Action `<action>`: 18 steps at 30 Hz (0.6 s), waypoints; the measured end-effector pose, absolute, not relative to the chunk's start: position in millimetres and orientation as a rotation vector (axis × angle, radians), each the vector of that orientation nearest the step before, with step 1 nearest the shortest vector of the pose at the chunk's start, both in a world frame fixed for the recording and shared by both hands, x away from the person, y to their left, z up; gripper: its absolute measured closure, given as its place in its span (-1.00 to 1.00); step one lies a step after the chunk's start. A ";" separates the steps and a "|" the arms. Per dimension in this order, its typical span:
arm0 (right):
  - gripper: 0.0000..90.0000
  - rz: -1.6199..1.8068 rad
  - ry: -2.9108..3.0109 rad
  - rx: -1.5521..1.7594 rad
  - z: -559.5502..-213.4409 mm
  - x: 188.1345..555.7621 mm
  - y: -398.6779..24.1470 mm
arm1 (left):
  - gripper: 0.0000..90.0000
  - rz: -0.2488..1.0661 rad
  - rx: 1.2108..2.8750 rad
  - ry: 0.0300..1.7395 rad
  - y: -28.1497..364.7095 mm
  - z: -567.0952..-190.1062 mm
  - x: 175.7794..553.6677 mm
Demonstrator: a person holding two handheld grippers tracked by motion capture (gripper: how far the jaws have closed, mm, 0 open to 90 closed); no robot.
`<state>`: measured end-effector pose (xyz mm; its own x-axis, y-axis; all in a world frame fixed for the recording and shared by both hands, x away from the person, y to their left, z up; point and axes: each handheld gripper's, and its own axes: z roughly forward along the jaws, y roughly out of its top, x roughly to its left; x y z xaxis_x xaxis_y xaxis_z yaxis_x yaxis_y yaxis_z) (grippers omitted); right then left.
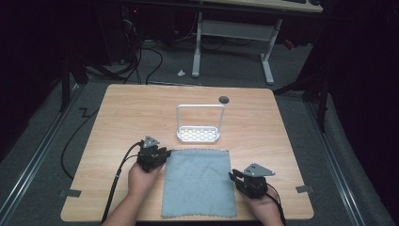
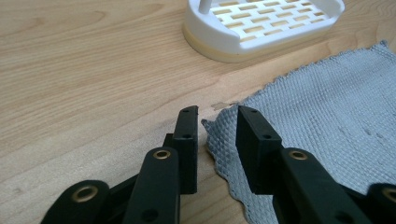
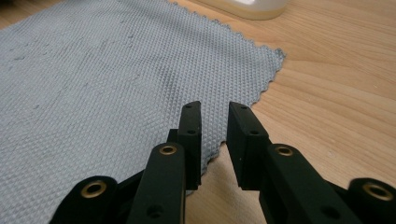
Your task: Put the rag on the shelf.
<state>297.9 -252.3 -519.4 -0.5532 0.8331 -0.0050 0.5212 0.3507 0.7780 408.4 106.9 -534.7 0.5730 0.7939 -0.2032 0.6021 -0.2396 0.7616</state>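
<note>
Cloth [image 1: 198, 182], grey and waffle-textured, lies flat on the near half of the wooden table [image 1: 122, 117], between the two grippers, with a white slotted rack [image 1: 198, 134] just beyond its far edge.

At the left, the left gripper [image 1: 151, 154] sits at the cloth's far left corner. In the left gripper view its jaws stand a little apart with the corner [image 2: 215, 127] rising slightly into the gap; nothing is pinched. If they close from here, they may catch only the scalloped tip, and such a thin bite could slip out on lifting. The rack stands near this corner, so a forward pull risks dragging fabric against it or nudging it.

At the right, the right gripper [image 1: 251, 181] rests along the cloth's right edge, well short of the far right corner [image 3: 279, 53]. Its jaws are also slightly parted, straddling the edge [image 3: 211, 158] without holding it. Gripping mid-edge here while the other hand takes a corner would likely lift the cloth unevenly, leaving it skewed or bunched. Jaws pressed into the tabletop might also close on wood and miss the thin fabric.

No brand, label or legible writing appears on the cloth, rack, grippers or table.
</note>
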 end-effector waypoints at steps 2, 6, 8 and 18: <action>0.62 1.070 2.210 1.196 -519.9 301.7 -251.3 | 0.67 0.290 1.963 1.121 104.8 -535.2 408.1; 0.54 1.078 2.164 1.246 -517.9 321.1 -248.4 | 0.79 0.305 1.985 1.107 102.1 -535.0 407.7; 0.53 1.084 2.132 1.292 -515.4 338.0 -247.9 | 0.84 0.312 1.988 1.105 101.4 -535.1 407.5; 0.47 0.979 2.130 1.416 -526.0 394.0 -241.2 | 0.97 0.285 1.984 1.107 102.9 -535.5 408.8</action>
<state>394.0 -241.2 -526.0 -0.4071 0.9120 0.0500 0.6317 0.2416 0.7366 408.8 102.9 -535.5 0.5867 0.7884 -0.1850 0.6012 -0.2710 0.7518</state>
